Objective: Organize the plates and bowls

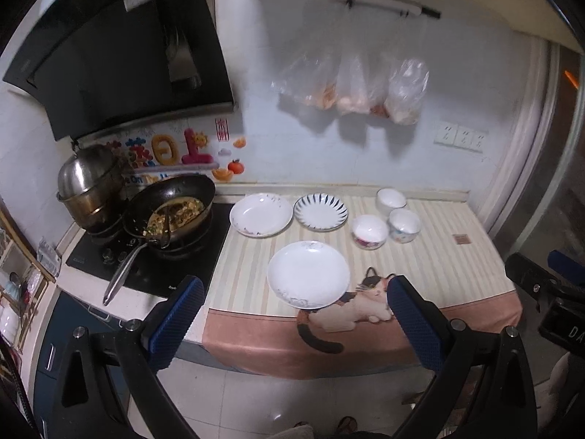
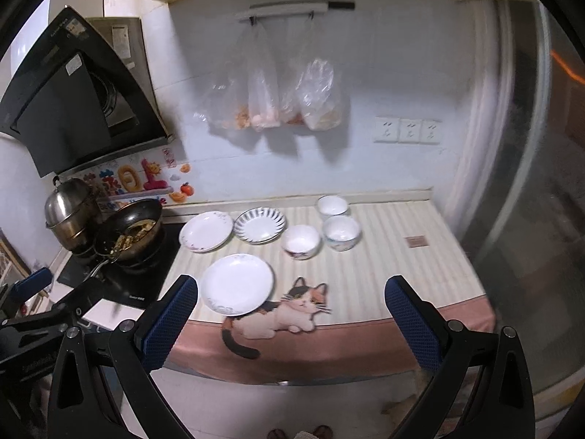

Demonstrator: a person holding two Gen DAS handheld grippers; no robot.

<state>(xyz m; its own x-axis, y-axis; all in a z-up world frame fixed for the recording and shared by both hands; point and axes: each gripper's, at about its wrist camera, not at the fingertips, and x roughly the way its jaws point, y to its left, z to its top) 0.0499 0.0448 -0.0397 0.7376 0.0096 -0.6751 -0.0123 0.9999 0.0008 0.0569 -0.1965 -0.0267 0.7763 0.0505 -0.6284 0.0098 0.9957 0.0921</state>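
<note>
On the striped counter mat (image 1: pixel 438 256) lie three plates: a white plate (image 1: pixel 309 273) at the front, a white floral plate (image 1: pixel 261 214) behind it on the left, and a blue-striped plate (image 1: pixel 321 212) beside that. Three bowls stand to the right: one at the back (image 1: pixel 391 199), one with a red pattern (image 1: pixel 369 231), one with a blue pattern (image 1: pixel 404 225). The same plates (image 2: pixel 237 284) and bowls (image 2: pixel 301 241) show in the right wrist view. My left gripper (image 1: pixel 292 318) and right gripper (image 2: pixel 290 318) are both open and empty, held in front of the counter's edge.
A wok with food (image 1: pixel 172 212) and a steel steamer pot (image 1: pixel 89 186) sit on the black hob at the left, the wok handle pointing forward. Plastic bags (image 1: pixel 351 87) hang on the wall. A cat picture (image 1: pixel 358 303) marks the mat's front edge.
</note>
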